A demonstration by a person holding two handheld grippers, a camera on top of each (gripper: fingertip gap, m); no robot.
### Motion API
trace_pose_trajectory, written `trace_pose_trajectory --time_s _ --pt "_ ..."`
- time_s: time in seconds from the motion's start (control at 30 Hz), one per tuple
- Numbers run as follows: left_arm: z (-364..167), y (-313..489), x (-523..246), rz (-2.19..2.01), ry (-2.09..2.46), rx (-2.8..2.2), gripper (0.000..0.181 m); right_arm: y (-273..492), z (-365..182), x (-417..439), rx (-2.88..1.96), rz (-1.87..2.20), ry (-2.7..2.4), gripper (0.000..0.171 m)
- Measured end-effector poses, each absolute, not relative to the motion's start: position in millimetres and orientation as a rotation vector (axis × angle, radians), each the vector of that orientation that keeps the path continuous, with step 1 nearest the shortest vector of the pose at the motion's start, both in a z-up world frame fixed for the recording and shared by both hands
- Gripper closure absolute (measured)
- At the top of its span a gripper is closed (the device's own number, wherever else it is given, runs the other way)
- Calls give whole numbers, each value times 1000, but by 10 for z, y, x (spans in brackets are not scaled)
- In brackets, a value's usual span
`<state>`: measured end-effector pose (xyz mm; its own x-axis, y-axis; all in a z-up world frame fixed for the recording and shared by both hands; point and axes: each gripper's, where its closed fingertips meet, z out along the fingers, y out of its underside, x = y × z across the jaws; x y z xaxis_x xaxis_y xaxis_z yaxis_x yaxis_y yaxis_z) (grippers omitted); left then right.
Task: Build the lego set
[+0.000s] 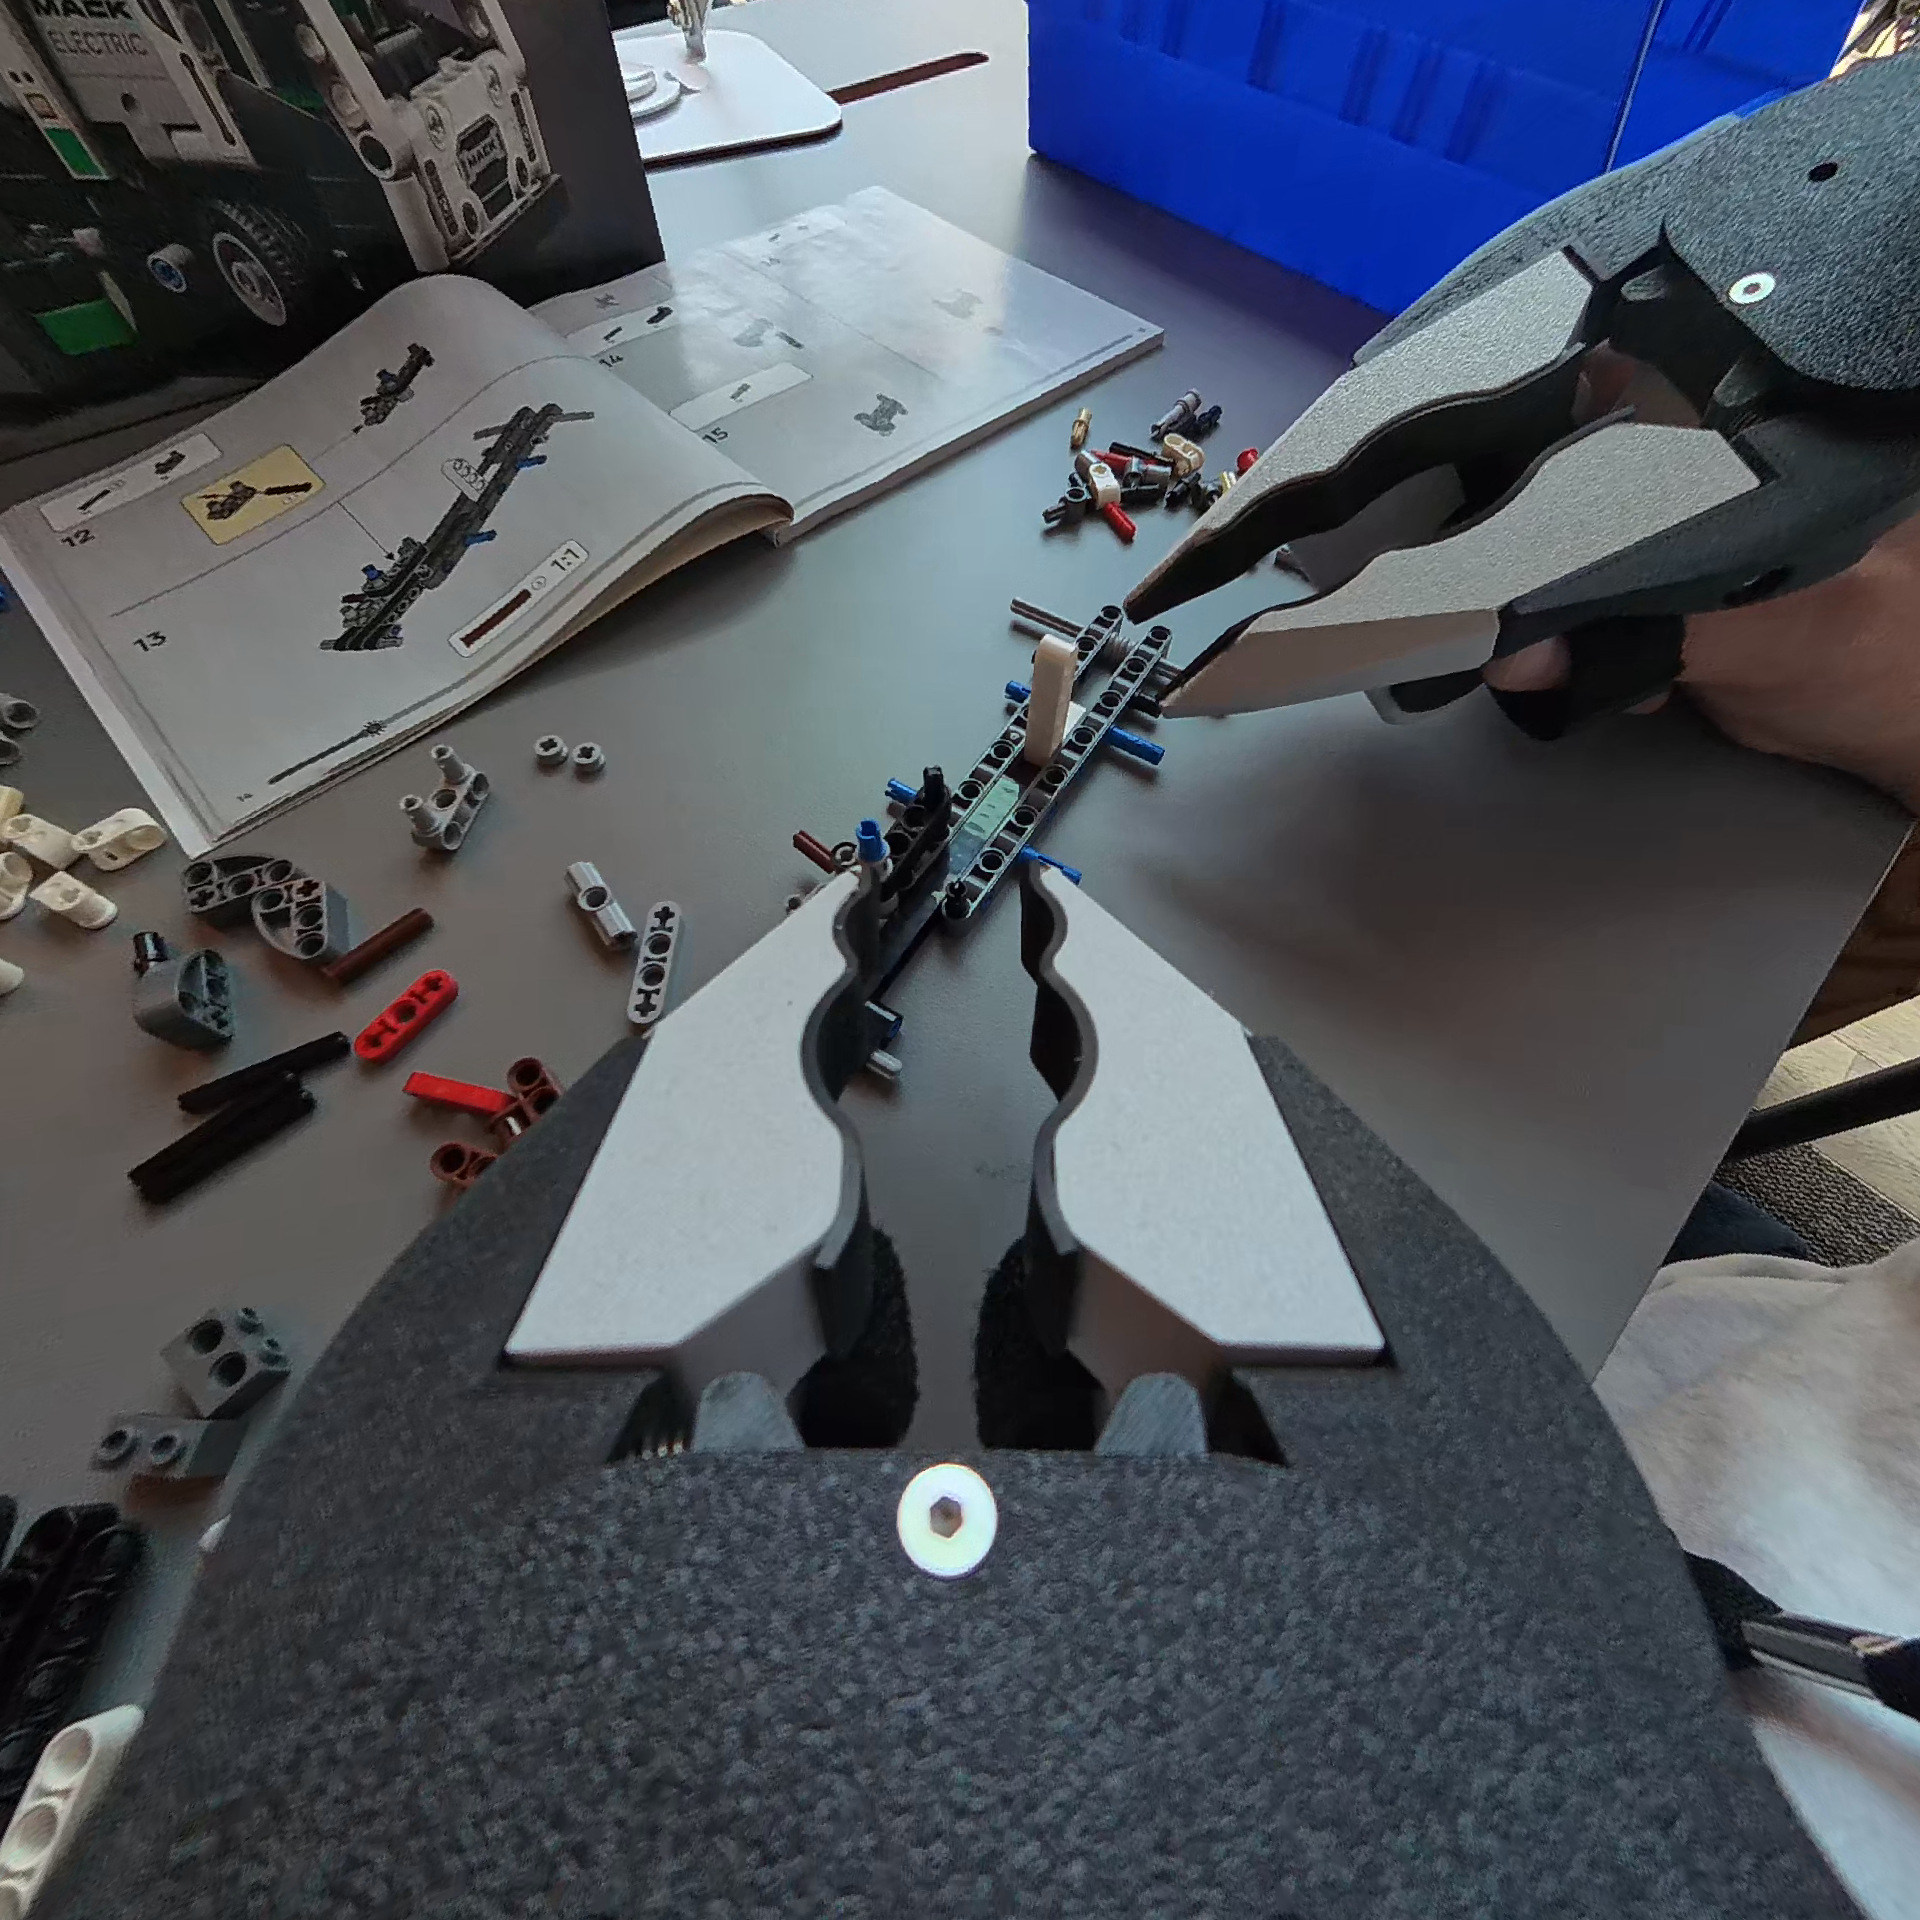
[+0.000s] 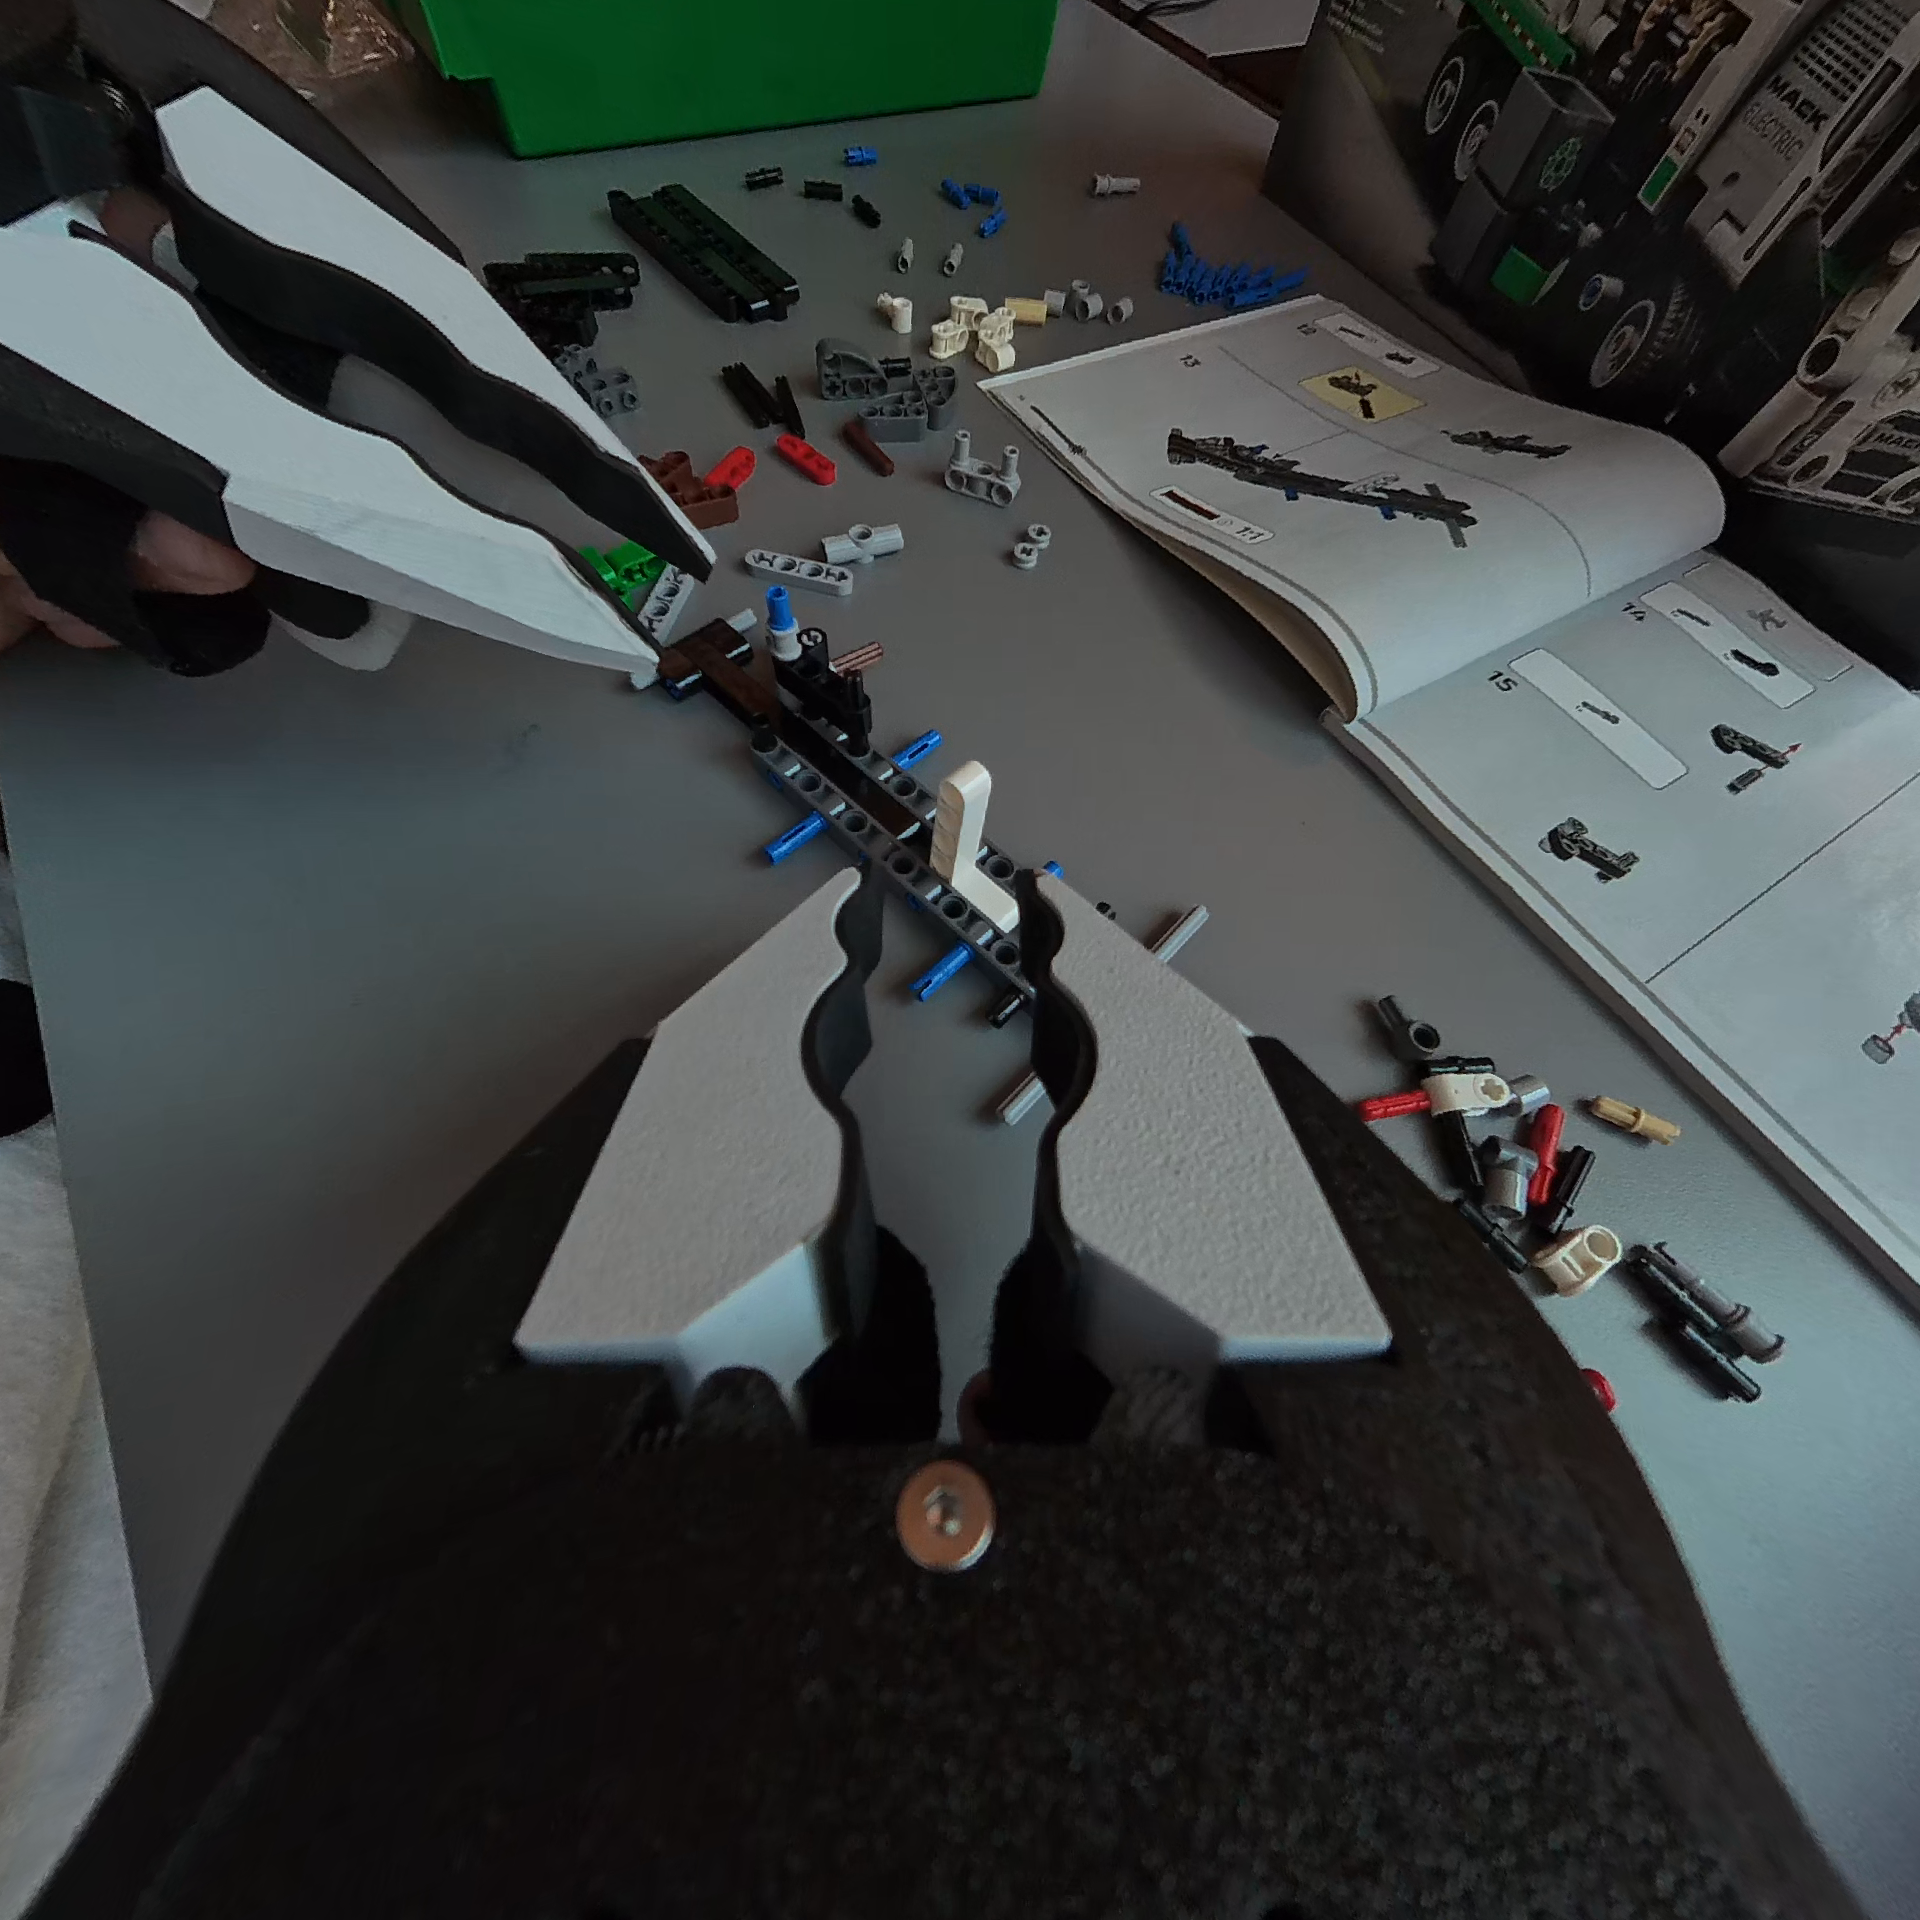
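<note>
The long dark grey lego frame [image 1: 1003, 800] lies on the grey table with blue pins sticking out of its sides and a white L-shaped beam [image 1: 1051, 691] standing on it. My left gripper [image 1: 951, 888] has its fingers apart, straddling the near end; the left finger lies against the frame's black upright parts. My right gripper [image 1: 1148, 660] comes in from the right onto the far end. In the right wrist view the frame [image 2: 831, 800] fills the gap between the right gripper's [image 2: 945, 883] fingertips, beside the white beam [image 2: 961, 821]. The left gripper [image 2: 677, 618] is at its other end.
An open instruction booklet [image 1: 416, 499] and the set's box [image 1: 260, 156] are behind the frame. Loose parts lie left [image 1: 405, 1013] and in a small pile [image 1: 1143, 468]. A blue bin [image 1: 1351, 135] and a green bin [image 2: 727, 62] stand at the back. The table edge [image 1: 1766, 1091] is near.
</note>
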<state>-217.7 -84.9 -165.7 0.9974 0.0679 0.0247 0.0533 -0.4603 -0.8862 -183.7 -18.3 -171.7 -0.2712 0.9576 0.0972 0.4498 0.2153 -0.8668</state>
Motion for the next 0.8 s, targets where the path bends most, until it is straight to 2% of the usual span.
trace_pose_trajectory --time_s 0.4,0.67,0.8 --pt "-1553 -1039 -2457 23 -112 -2036 159 -181 -1707 -1836 -1304 988 -1826 149" --pt "-1723 -994 -2423 -119 147 -2275 151 -180 -1700 -1834 -1312 1006 -1824 149" --pt "-1889 -898 -2470 -45 305 -2358 131 -180 -1696 -1834 -1311 1006 -1822 149"
